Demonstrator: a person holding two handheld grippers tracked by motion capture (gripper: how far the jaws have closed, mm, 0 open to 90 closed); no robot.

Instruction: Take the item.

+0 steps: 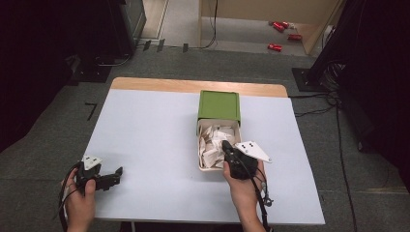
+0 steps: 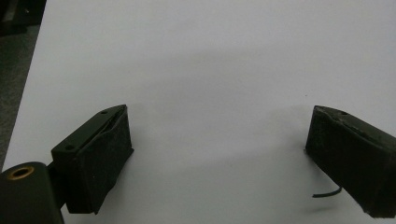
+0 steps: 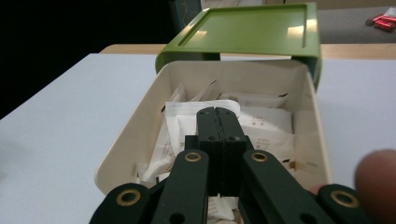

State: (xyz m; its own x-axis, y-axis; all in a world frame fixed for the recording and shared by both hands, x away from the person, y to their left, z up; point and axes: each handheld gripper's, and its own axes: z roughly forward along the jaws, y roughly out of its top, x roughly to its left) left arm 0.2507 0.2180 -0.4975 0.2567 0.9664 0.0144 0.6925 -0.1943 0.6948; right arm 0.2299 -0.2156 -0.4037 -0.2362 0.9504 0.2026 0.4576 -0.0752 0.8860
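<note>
A white-topped table (image 1: 145, 145) with a wooden far edge carries a small storage box near its middle: a green sleeve (image 1: 219, 105) lies toward the far side, and a cream drawer (image 1: 200, 166) stands pulled out of it toward the person, its front end free of the sleeve. The drawer is packed with white paper sachets (image 1: 212, 140), lying loosely over one another.

The right gripper (image 1: 226, 146), held in a hand (image 1: 244, 186) that comes in from the bottom edge of the high view, sits above the drawer's near half with its tips over the sachets. In the right gripper view its two black jaws are pressed flat together, and a sachet (image 3: 187, 112) lies right at the tips; it looks pinched by a corner between them, though the closed jaws hide the contact itself.

The left gripper (image 1: 117, 172) rests well apart from the box, near the table's front left corner, gripped by the other hand (image 1: 80, 200) and pointing across the tabletop. In the left gripper view its jaws stand wide apart over bare white surface, with nothing between the pads (image 2: 105, 158).

On the floor beyond the table lie several red cans (image 1: 283, 34).
</note>
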